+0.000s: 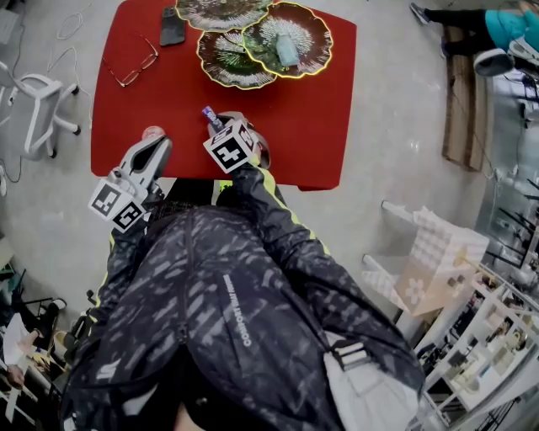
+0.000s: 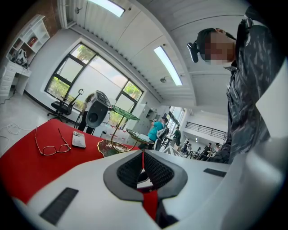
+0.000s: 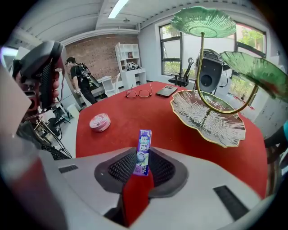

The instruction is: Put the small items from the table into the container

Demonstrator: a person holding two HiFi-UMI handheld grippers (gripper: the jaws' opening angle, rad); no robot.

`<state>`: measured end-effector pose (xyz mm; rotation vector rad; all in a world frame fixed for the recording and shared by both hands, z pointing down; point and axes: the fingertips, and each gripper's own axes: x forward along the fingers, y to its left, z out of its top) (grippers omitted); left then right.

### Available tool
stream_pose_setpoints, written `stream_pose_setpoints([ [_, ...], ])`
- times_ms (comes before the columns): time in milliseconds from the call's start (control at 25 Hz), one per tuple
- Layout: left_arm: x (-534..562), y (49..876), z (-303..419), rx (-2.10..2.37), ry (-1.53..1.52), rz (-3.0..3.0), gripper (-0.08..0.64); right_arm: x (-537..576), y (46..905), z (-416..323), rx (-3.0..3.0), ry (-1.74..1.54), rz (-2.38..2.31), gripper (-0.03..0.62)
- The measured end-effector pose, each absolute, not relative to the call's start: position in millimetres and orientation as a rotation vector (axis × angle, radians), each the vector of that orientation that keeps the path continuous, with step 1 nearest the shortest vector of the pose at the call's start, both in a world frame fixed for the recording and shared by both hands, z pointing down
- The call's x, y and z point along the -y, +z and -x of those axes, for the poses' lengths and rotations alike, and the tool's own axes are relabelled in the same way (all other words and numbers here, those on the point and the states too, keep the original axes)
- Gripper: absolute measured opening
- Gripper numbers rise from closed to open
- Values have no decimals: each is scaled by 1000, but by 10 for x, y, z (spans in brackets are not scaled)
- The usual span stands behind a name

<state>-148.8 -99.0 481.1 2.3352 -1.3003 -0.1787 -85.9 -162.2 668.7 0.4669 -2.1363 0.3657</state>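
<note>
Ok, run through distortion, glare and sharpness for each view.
Head view: even light, soft shadows, edges bowed. Left gripper view: strong fisheye, dark corners, windows washed out. Right gripper view: same fisheye, purple pack sharp, ceiling light glaring.

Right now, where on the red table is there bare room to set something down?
Widest bare patch: the right side of the red table, between the leaf dishes and the near edge. A second lies between the glasses and the pink tin. Crowded along the far edge: phone, glasses, dishes.
</note>
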Motion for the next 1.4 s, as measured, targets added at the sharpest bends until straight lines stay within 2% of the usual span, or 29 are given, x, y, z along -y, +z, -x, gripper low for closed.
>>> stream_pose_setpoints([
  [1400,927,4443,1177,1334,-241,-2441,12,2015,4887,933,2409,117,-593,91],
])
